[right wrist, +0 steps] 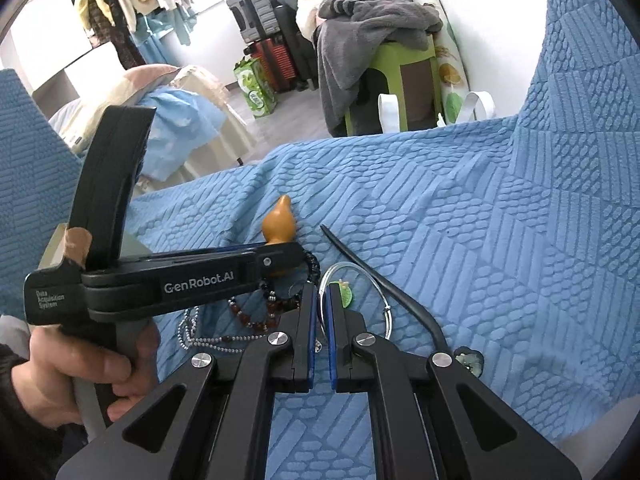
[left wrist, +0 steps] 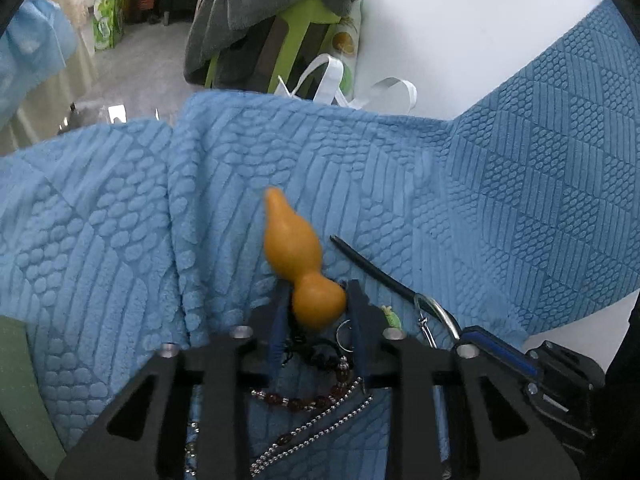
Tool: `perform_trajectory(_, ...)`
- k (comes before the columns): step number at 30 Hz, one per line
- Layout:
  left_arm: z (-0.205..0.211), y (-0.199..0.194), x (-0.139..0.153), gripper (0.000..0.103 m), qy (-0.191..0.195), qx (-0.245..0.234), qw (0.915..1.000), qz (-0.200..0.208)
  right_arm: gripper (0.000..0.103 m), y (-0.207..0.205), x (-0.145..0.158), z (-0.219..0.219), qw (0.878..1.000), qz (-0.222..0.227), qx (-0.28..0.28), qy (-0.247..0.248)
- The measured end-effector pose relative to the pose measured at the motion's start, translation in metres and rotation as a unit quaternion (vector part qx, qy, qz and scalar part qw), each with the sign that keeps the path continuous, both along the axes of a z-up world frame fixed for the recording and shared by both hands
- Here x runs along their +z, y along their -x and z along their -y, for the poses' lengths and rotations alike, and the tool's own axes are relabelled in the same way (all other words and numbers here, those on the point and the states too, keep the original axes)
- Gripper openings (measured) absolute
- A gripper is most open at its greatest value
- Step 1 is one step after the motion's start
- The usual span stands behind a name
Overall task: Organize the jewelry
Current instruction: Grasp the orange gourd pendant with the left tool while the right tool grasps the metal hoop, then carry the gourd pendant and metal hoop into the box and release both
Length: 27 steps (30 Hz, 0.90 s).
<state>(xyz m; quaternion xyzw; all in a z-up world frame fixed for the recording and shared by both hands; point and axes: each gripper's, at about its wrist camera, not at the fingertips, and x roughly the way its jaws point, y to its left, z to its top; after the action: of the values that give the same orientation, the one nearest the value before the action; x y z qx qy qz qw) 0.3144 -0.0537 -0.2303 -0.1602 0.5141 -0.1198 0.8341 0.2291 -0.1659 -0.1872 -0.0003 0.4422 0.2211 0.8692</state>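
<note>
My left gripper (left wrist: 318, 300) is shut on the round base of an orange gourd pendant (left wrist: 294, 244), whose tip points away over the blue blanket (left wrist: 400, 184). The same gourd (right wrist: 280, 220) and the left gripper (right wrist: 280, 258) show in the right wrist view. My right gripper (right wrist: 323, 294) is shut on a thin silver bangle (right wrist: 372, 280) with a small green charm (right wrist: 345, 294). Dark red beads (left wrist: 304, 402) and a silver ball chain (left wrist: 316, 432) lie under the left gripper. A black cord (right wrist: 384, 284) lies to the right.
A green stool (right wrist: 404, 76) draped with grey cloth (right wrist: 360, 36) stands beyond the blanket's far edge. White bag handles (left wrist: 332, 80) lie at that edge. A dark flower-shaped piece (right wrist: 472, 360) lies right of my right gripper. Suitcases (right wrist: 272, 60) stand farther back.
</note>
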Motion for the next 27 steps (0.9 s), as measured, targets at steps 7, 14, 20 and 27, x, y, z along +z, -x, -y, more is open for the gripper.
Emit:
perform_trajectory(7, 0.001, 0.011, 0.020, 0.027, -0.007, -0.013, 0.9996, 0.025, 0.003, 0.002, 0.007, 0.004, 1.000, 0.010, -0.014, 0.004)
perform_trajectory(14, -0.005, 0.025, 0.040, 0.027, -0.002, -0.014, 0.9991, 0.039, 0.002, 0.004, 0.015, 0.002, 1.000, 0.022, -0.019, 0.004)
perform_trajectory(20, -0.015, 0.043, 0.062, 0.027, 0.014, -0.007, 0.9986, 0.051, 0.002, 0.008, 0.018, 0.002, 0.999, 0.023, -0.023, 0.001)
perform_trajectory(27, -0.036, 0.068, 0.099, 0.027, 0.005, 0.007, 0.9991, 0.042, 0.002, 0.016, 0.037, -0.001, 0.999, 0.032, -0.026, -0.013)
